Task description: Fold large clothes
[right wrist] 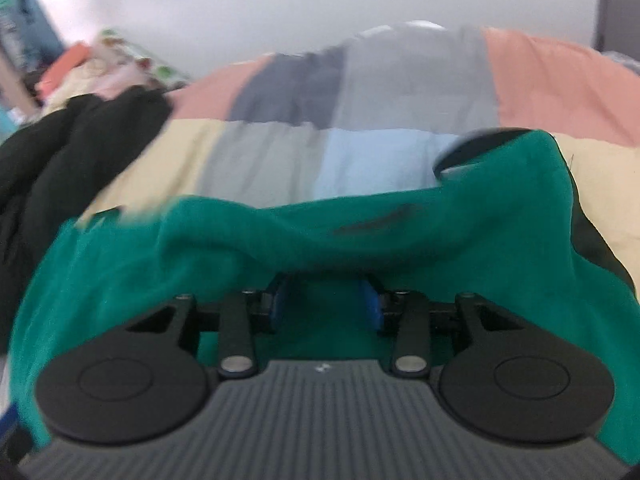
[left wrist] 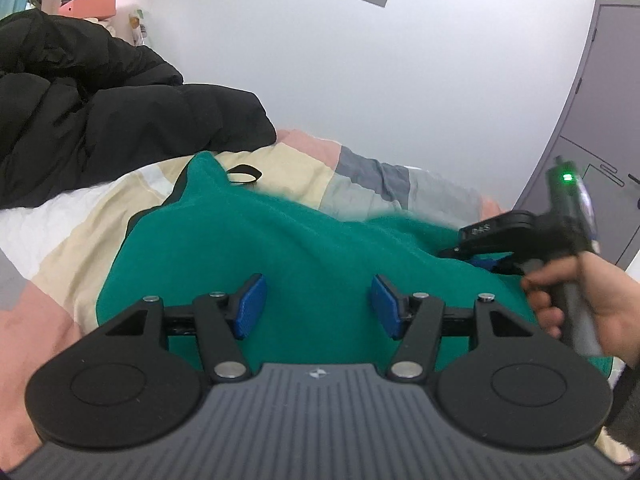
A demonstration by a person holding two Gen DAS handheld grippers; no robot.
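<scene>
A large green fleece garment (left wrist: 280, 240) lies spread on a patchwork quilt (left wrist: 288, 168); a black hanging loop (left wrist: 244, 174) marks its far end. My left gripper (left wrist: 318, 304) hovers over the middle of it, blue pads wide apart with nothing pinched between them. At the right, a hand (left wrist: 580, 304) holds my right gripper (left wrist: 484, 260) at the garment's edge. The right wrist view is blurred. There, a raised fold of the green garment (right wrist: 440, 240) drapes over my right gripper (right wrist: 326, 300) and hides the fingertips, with cloth bunched between the pads. Its black lining (right wrist: 480, 148) shows at the far corner.
A black puffer jacket (left wrist: 100, 112) is heaped on the bed's left side, also seen as the black jacket (right wrist: 60, 160). Beyond the quilt (right wrist: 280, 152) rises a white wall. A grey door (left wrist: 600, 120) stands at the right. Boxes and clothes (right wrist: 100, 64) are piled at the far left.
</scene>
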